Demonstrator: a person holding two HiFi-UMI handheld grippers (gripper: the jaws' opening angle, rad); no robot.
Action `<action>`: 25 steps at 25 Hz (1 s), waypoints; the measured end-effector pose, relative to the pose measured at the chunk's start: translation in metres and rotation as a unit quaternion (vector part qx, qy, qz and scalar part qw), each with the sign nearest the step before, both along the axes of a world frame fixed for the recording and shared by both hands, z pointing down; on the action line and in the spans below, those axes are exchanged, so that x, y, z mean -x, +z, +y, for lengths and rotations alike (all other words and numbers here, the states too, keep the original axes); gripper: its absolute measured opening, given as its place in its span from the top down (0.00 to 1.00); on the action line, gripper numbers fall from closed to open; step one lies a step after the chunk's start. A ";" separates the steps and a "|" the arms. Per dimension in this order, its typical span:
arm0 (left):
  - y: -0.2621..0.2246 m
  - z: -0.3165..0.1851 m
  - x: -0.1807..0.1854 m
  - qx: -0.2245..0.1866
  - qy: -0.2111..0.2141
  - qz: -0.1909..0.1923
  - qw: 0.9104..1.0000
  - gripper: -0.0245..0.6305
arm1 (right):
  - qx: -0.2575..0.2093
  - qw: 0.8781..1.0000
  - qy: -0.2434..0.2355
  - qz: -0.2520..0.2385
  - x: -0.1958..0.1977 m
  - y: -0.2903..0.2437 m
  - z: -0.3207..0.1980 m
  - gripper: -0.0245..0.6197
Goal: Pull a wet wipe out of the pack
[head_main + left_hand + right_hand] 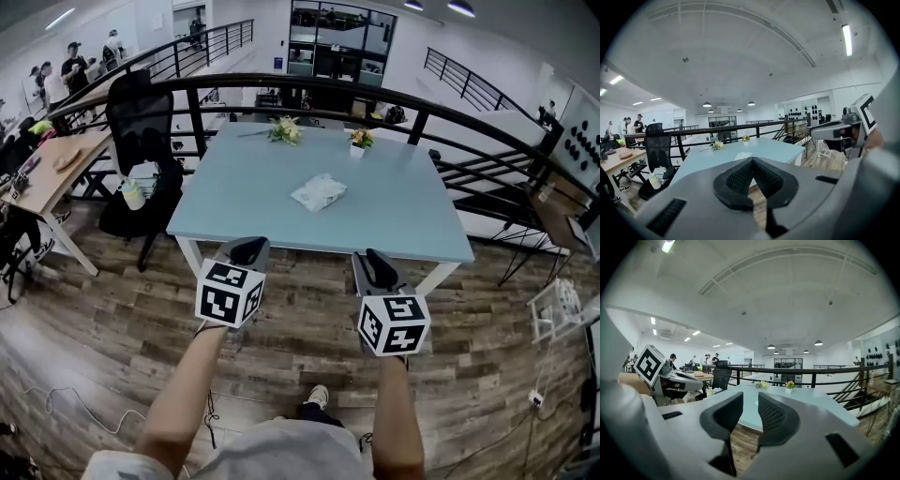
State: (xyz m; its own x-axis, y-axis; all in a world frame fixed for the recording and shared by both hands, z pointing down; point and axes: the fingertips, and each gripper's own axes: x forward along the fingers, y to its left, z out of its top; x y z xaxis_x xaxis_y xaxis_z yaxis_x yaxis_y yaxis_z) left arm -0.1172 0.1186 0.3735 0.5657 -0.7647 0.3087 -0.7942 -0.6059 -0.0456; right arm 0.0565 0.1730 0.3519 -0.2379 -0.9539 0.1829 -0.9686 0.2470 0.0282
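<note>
The wet wipe pack (319, 191) is a pale, flat pouch lying near the middle of the light blue table (244, 192). Both grippers hover over the wooden floor short of the table's near edge, well apart from the pack. My left gripper (249, 249) has its dark pads closed tip to tip with nothing between them (751, 161). My right gripper (378, 265) shows a clear gap between its pads and holds nothing (750, 401). In the left gripper view the pack (743, 155) appears just beyond the jaw tips, far off on the table.
Two small flower pots (285, 129) (360, 139) stand at the table's far edge. A black railing (309, 86) curves behind it. A black office chair (141, 122) and a wooden desk (56, 164) are to the left. People stand far back left.
</note>
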 end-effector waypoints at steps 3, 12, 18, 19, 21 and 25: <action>-0.002 -0.005 -0.004 -0.005 0.003 -0.006 1.000 0.97 | 0.001 1.000 -0.001 -0.001 -0.001 0.000 -0.005 0.83; 0.002 -0.025 -0.018 -0.008 0.013 -0.017 1.000 0.97 | 0.003 1.000 -0.011 -0.009 -0.005 0.006 -0.029 0.75; 0.007 -0.054 -0.029 -0.004 0.004 -0.020 1.000 0.97 | 0.007 1.000 -0.017 -0.015 -0.019 0.013 -0.057 0.70; 0.008 -0.060 -0.032 -0.003 0.003 -0.020 1.000 0.97 | 0.008 1.000 -0.018 -0.016 -0.022 0.014 -0.063 0.70; 0.010 -0.071 -0.036 -0.001 0.000 -0.021 1.000 0.97 | 0.010 1.000 -0.019 -0.019 -0.028 0.015 -0.076 0.70; 0.013 -0.094 -0.045 0.002 -0.009 -0.020 1.000 0.97 | 0.015 0.999 -0.028 -0.022 -0.037 0.020 -0.103 0.67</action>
State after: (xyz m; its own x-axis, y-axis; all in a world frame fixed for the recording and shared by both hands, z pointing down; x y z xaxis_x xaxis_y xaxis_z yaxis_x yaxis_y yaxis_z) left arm -0.0719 0.0244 0.3865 0.5386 -0.7734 0.3343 -0.8027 -0.5916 -0.0754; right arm 0.0940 0.0701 0.3720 -0.2984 -0.9335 0.1987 -0.9537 0.3000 -0.0227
